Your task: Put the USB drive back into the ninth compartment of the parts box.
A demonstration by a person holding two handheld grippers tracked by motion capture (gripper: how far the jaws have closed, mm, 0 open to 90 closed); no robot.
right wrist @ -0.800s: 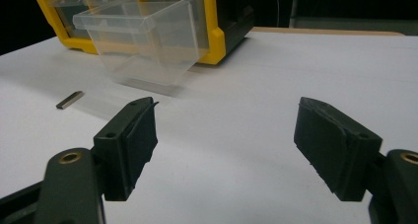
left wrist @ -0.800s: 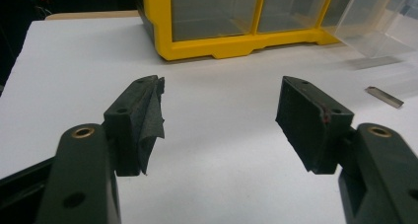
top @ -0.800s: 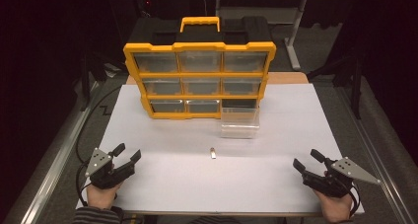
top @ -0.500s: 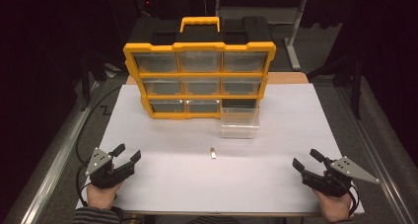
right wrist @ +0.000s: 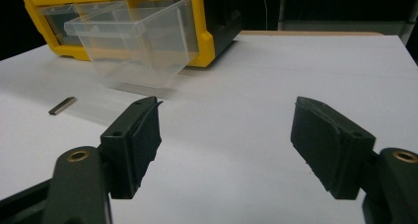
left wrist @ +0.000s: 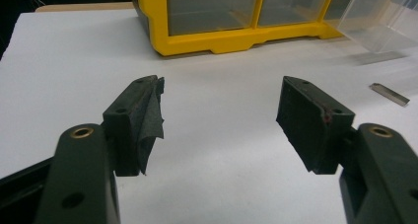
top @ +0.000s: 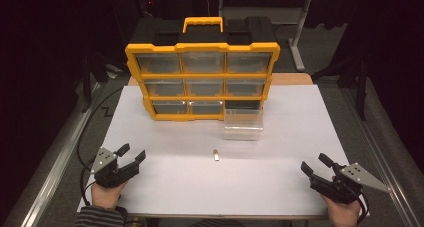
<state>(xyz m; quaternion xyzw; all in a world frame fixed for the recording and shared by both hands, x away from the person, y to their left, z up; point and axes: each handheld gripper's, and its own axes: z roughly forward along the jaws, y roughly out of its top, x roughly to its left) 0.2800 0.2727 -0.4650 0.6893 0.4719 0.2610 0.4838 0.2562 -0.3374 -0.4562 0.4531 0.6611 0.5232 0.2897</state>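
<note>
White table [top: 165,192] — yellow drawer cabinet [top: 202,82], clear drawer [top: 243,123] pulled out, empty.

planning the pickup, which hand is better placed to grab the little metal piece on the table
Left, narrowly. The left gripper sits a bit nearer the metal piece than the right gripper. Both have open, empty jaws and a clear path over the table.
</note>
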